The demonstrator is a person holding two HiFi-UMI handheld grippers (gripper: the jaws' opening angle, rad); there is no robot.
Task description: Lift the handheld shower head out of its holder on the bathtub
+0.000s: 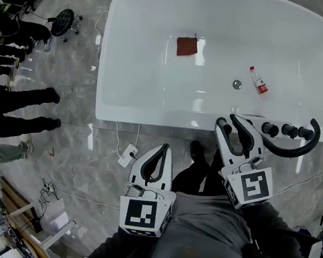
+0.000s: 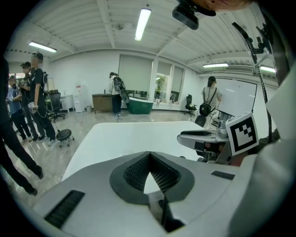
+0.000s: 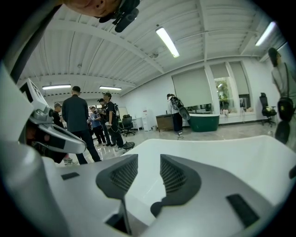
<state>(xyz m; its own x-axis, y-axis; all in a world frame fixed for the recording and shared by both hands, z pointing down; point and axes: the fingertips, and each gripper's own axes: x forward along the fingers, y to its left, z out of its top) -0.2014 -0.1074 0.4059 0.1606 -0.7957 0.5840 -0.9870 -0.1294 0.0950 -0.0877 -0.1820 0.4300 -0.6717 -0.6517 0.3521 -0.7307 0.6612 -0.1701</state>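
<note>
The white bathtub (image 1: 153,103) fills the top of the head view. On its near right rim stand three black knobs (image 1: 288,131), and a black curved bar (image 1: 294,149), which looks like the handheld shower head, rests beside them. My right gripper (image 1: 227,122) hovers at the rim just left of these fittings, open, with nothing between its pads (image 3: 173,175). My left gripper (image 1: 163,148) is lower, over the floor short of the tub, shut and empty; its pads (image 2: 134,172) meet at the tip. The holder itself I cannot make out.
Inside the tub lie a red cloth (image 1: 186,46), a small bottle (image 1: 258,80) and the drain (image 1: 237,84). A white power strip (image 1: 127,154) with its cable lies on the floor by the tub. Several people (image 1: 9,102) stand at the left, near a stool (image 1: 63,20).
</note>
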